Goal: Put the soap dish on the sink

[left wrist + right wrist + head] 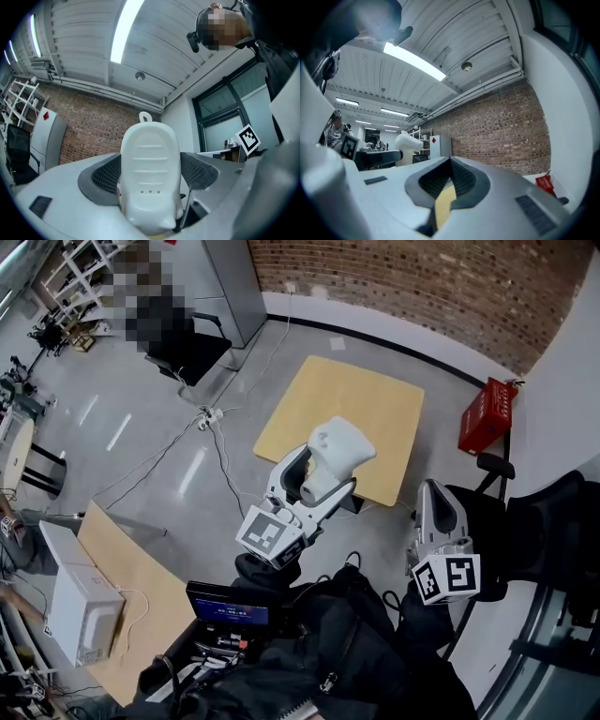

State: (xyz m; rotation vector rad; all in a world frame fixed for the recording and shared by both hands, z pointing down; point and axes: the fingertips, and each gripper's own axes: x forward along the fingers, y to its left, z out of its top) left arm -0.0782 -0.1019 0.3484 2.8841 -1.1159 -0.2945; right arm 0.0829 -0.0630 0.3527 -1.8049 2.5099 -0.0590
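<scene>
White plastic soap dish (150, 173) stands upright at mid-frame, clamped between the left gripper's (317, 486) pads. The right gripper (451, 174) is closed on nothing. No sink shows; grip firmly and release only once the dish is seated.

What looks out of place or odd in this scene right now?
Nothing is spilled or damaged. The soap dish stands on end, clamped in the left claw, up over the floor, and no sink shows in any view. Loose cables trail from a power strip across the floor.
</scene>
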